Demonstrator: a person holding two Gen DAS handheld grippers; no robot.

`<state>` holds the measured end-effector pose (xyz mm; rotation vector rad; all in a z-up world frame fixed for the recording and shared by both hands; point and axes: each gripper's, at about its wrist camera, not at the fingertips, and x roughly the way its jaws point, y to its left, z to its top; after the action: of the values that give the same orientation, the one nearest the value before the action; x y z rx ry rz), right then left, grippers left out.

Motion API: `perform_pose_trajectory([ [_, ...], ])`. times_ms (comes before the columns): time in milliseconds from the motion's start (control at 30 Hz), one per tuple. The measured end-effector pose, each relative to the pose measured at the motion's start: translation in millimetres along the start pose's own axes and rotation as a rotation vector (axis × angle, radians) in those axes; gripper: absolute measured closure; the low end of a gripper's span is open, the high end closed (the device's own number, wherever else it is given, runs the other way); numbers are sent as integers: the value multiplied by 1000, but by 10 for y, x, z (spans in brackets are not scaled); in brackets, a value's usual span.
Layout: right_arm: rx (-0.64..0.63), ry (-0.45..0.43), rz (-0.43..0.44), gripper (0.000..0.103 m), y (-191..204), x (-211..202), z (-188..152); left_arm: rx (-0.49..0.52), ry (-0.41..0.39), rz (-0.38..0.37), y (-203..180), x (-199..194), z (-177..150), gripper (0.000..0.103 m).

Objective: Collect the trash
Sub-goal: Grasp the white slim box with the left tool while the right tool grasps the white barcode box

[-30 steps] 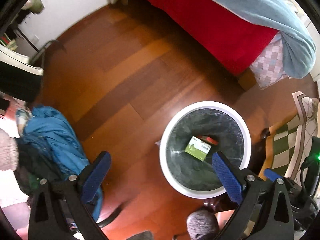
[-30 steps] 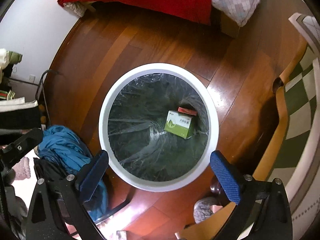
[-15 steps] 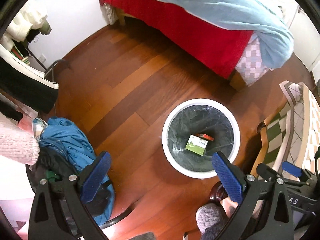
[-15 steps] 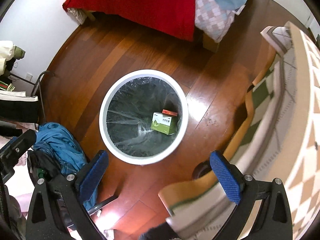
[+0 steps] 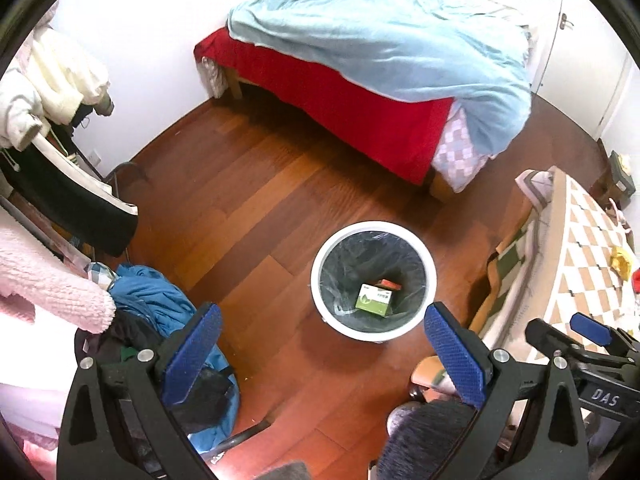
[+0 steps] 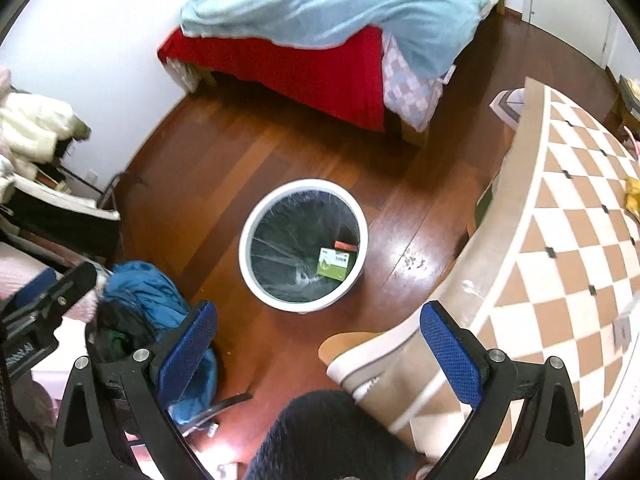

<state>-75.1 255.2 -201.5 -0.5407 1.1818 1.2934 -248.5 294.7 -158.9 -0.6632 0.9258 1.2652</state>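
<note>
Left gripper (image 5: 320, 344): blue pads spread wide, nothing between them. Right gripper (image 6: 316, 344): same, wide and empty. Both are held high above the wood floor (image 5: 248, 216), looking down.

Near, on the left side of both views: a heap of blue clothing (image 5: 156, 296) on the floor, with a pink fuzzy garment (image 5: 52, 292) just beside it in the left wrist view. On the right: a table with a brown-and-white checked cloth (image 6: 568, 248); something yellow (image 6: 634, 196) lies on it near the far edge, too small to identify.

Middle: white round bin (image 5: 428, 264) with a dark plastic liner, standing on the floor between the clothing heap and the table. Inside, at the bottom: a green-and-white box (image 5: 374, 300) with a red-topped item (image 5: 390, 284) touching its far side. Same pair in the right wrist view, box (image 6: 335, 264) against the bin's right wall.

Far: bed with red sheet (image 5: 344, 100) and light blue blanket (image 5: 400, 40), against the white wall.
</note>
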Motion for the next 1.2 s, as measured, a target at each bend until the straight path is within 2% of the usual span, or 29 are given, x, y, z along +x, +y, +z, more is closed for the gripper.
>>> perform_pose_trajectory([
  [133,71,-48,29,1,-306,-397,-110,34,-45,-15,-309,-231,-29,0],
  [267,166,-102,4,1,-909,-809,-301,88,-87,-81,-810,-346,-76,0],
  [367,241,-120,-60,1,-1498,-1030,-442,166,-63,-134,-1385,-274,-142,0],
  [467,319,-105,-141,1,-2138,-1215,-605,274,-24,-185,-2132,-153,-276,0],
  [567,374,-61,-258,1,-2873,-1393,-764,382,1,-227,-2927,-58,-434,0],
  [700,393,61,-431,1,-3915,-1549,-925,556,37,-283,-4041,45,-676,0],
  [833,374,181,-514,1,-4716,-1585,-1064,735,94,-309,-4892,184,-819,0],
  [900,363,242,-537,1,-5041,-1561,-1123,829,102,-292,-5207,289,-900,0],
  [1000,351,315,-547,4,-5433,-1471,-1176,918,129,-264,-5493,465,-994,0],
  [1067,330,359,-555,5,-5610,-1370,-1206,937,153,-266,-5551,562,-1024,1],
  [1200,295,411,-520,12,-5837,-1136,-1241,947,193,-276,-5579,706,-1075,11],
])
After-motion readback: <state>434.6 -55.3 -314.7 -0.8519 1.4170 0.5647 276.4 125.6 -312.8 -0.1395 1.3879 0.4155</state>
